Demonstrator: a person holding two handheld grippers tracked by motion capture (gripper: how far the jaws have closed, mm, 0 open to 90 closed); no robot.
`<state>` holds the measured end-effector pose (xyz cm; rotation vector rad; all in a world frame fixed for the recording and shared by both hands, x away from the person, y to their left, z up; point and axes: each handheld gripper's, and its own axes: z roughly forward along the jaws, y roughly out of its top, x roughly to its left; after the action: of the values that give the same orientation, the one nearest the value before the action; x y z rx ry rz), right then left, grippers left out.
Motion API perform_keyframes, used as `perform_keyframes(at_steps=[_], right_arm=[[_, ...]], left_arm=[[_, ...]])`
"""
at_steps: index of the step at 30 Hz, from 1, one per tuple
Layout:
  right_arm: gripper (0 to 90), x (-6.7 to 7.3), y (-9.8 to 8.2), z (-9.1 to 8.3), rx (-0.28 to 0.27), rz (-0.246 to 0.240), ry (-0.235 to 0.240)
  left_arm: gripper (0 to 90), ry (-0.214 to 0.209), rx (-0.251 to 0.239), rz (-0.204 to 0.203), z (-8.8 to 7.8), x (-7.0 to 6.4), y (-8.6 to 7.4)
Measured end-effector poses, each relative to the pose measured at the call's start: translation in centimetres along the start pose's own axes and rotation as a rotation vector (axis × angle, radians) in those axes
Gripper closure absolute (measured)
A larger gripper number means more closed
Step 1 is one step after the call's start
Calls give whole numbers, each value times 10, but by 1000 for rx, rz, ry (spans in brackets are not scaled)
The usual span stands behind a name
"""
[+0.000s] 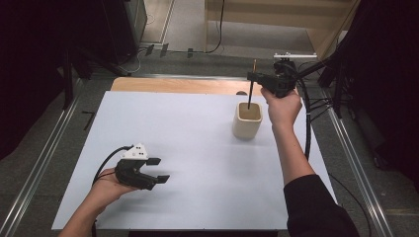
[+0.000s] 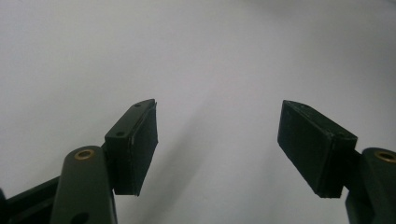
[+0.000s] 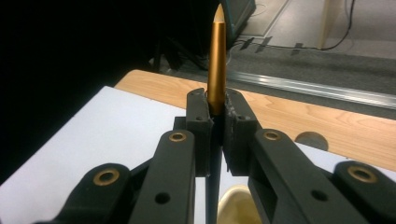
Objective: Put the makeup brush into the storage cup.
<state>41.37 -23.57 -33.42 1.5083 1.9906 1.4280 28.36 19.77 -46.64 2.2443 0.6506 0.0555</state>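
While the left gripper (image 1: 157, 169) rests low on the white table (image 1: 188, 148) with jaws apart, nothing lies between them. Farther right, the right gripper (image 1: 253, 75) clamps an upright pen (image 1: 251, 91) — gold top, dark shaft — its lower end inside the cream cup (image 1: 246, 121).

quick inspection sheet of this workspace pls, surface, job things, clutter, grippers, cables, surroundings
surface: white sheet over a wooden tabletop, which shows bare along the far edge.
job's things: pen with a gold end, held upright, lower end in the mouth of the cream cup.
clutter: nothing seen.
grippers: left gripper open, low over the sheet, holding nothing; right gripper shut on the pen above the cup.
cables: black cable trails from the left gripper; black cables hang from the right gripper.
surroundings: metal rails at both sides, grey floor, dark drapes.
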Motion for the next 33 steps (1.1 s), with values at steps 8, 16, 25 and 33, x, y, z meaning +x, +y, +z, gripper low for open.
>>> perform_keyframes(at_steps=[8,16,25,33], right_arm=[[833,0,-3,6,-3,-34,-67],[834,-7,-8,9,-24,2,-58],[833,-16,-17,14,-25,22,-69],[833,-18,-21,18,-41,10,-75]], left_arm=[[294,-2,2,3,0,0,0],[295,-6,-2,-3,1,0,0],[295,-6,-2,-2,0,1,0],[295,-6,1,-1,1,1,0]])
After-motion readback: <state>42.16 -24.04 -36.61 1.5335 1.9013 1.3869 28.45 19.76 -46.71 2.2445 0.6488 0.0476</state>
